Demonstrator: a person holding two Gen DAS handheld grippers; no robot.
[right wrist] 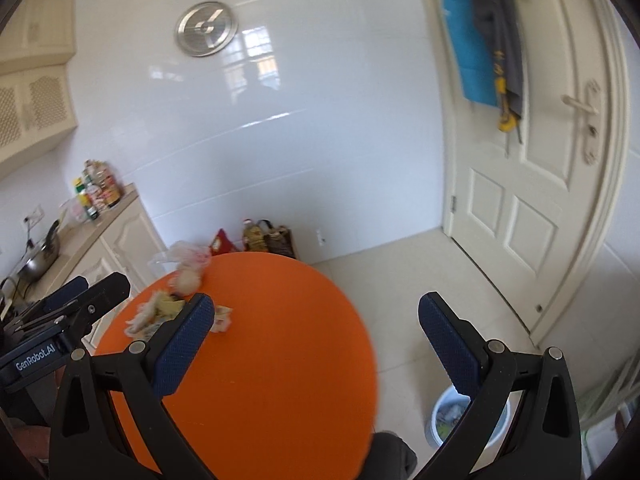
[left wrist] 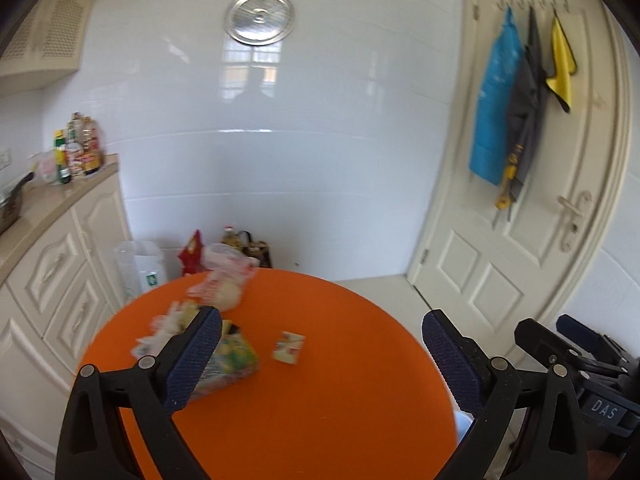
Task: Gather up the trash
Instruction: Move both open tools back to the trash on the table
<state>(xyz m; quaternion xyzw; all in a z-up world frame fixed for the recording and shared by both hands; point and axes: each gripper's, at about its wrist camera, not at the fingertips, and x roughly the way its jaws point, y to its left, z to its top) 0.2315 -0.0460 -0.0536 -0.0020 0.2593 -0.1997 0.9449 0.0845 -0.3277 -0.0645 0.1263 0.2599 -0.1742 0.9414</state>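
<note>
Trash is sitting bunched around 10 o'clock on the orange table [left wrist: 320,400]: a colorful wrapper [left wrist: 232,364], small printed scrap [left wrist: 289,347], crumpled tissue [left wrist: 164,330] and pinkish bag [left wrist: 224,280]. Left gripper [left wrist: 322,350] and right gripper [right wrist: 316,332] are both hovering wide open, holding nothing. Bin [right wrist: 438,420] is waiting on the floor around 4 o'clock.

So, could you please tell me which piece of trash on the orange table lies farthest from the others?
The small flat carton, lying alone on bare tabletop to the right of the colourful wrapper; the crumpled tissue and plastic bag cluster leftward.
</note>
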